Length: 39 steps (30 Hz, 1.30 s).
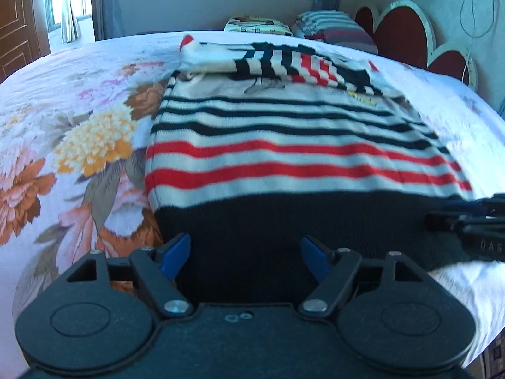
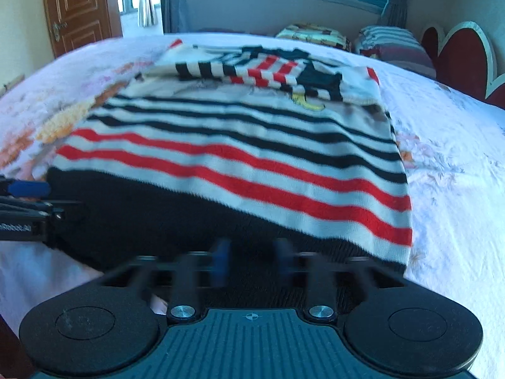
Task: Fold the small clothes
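Left wrist view: striped sweater (image 1: 284, 145) lies flat on the floral bedsheet (image 1: 79, 126), sleeves folded across. Left gripper (image 1: 246, 255) and right gripper (image 2: 252, 259) hover with jaws apart over its dark hem, gripping nothing, likely readying the bottom fold.

A bed (image 1: 63, 120) with a floral sheet carries a striped sweater (image 1: 284, 145) lying flat, its sleeves folded across; two pillows (image 1: 334, 28) lie at its far edge.
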Motion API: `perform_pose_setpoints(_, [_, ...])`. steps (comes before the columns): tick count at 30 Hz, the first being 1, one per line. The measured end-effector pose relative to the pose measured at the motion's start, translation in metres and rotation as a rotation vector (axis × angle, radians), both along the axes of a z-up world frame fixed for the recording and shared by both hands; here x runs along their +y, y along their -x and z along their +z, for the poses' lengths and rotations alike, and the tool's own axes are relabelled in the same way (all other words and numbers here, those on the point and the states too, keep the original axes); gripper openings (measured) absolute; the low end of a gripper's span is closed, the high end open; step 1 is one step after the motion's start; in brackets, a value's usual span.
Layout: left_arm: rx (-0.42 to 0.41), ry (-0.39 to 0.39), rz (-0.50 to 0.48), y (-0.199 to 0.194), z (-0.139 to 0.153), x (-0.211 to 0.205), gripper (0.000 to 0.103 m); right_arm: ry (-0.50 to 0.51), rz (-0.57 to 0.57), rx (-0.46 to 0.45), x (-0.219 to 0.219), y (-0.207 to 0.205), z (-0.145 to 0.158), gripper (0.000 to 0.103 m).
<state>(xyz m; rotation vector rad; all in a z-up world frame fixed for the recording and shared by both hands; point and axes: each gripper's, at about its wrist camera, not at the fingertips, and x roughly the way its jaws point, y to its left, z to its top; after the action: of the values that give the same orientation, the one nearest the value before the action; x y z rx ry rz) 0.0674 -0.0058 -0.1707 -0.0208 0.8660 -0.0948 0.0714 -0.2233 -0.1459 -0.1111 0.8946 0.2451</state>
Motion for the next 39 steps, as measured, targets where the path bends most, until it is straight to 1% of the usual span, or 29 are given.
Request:
perform_pose_setpoints(1, [-0.002,-0.002,-0.004,0.002,0.001,0.001,0.077,0.009,-0.015,-0.003,-0.001,0.003,-0.002,0.087])
perform_pose_setpoints(5, [-0.001,0.021,0.033,0.008,0.009,0.009,0.078,0.003,-0.052,-0.018,-0.013,0.013,0.0,0.087])
perform_pose_setpoints(9, [0.019,0.036,0.061,0.009,0.007,0.018,0.078,-0.02,-0.106,-0.019,-0.026,0.018,0.004,0.087])
perform_pose_setpoints(12, [0.027,0.04,0.063,0.009,0.006,0.02,0.078,-0.012,-0.129,-0.027,-0.031,0.021,0.008,0.087])
perform_pose_setpoints(15, [0.039,0.064,0.063,0.009,0.006,0.023,0.078,-0.03,-0.173,-0.005,-0.041,0.022,0.006,0.087])
perform_pose_setpoints(18, [0.05,0.097,0.068,0.007,0.005,0.026,0.076,-0.049,-0.217,0.011,-0.054,0.022,0.006,0.087])
perform_pose_setpoints(22, [0.066,0.129,0.063,0.002,0.003,0.029,0.075,-0.046,-0.244,0.011,-0.065,0.018,0.008,0.087])
perform_pose_setpoints(26, [0.076,0.155,0.053,-0.002,0.002,0.031,0.074,-0.064,-0.264,0.045,-0.075,0.01,0.002,0.087])
perform_pose_setpoints(28, [0.08,0.176,0.047,-0.003,0.002,0.035,0.071,-0.085,-0.268,0.069,-0.078,0.007,-0.002,0.087])
perform_pose_setpoints(30, [0.082,0.189,0.052,-0.003,0.002,0.04,0.061,-0.091,-0.261,0.076,-0.079,0.007,-0.002,0.085])
perform_pose_setpoints(31, [0.084,0.195,0.056,-0.002,0.002,0.042,0.058,-0.091,-0.252,0.078,-0.079,0.006,-0.002,0.075])
perform_pose_setpoints(32, [0.088,0.196,0.058,-0.003,0.003,0.044,0.053,-0.096,-0.236,0.085,-0.078,0.006,-0.003,0.072])
perform_pose_setpoints(34, [0.096,0.206,0.065,-0.003,0.004,0.048,0.046,-0.096,-0.231,0.083,-0.077,0.006,-0.002,0.071])
perform_pose_setpoints(36, [0.104,0.22,0.078,-0.003,0.004,0.053,0.037,-0.103,-0.226,0.09,-0.077,0.005,-0.002,0.066])
perform_pose_setpoints(39, [0.119,0.234,0.094,-0.004,0.004,0.059,0.034,-0.105,-0.207,0.101,-0.077,0.003,-0.001,0.064])
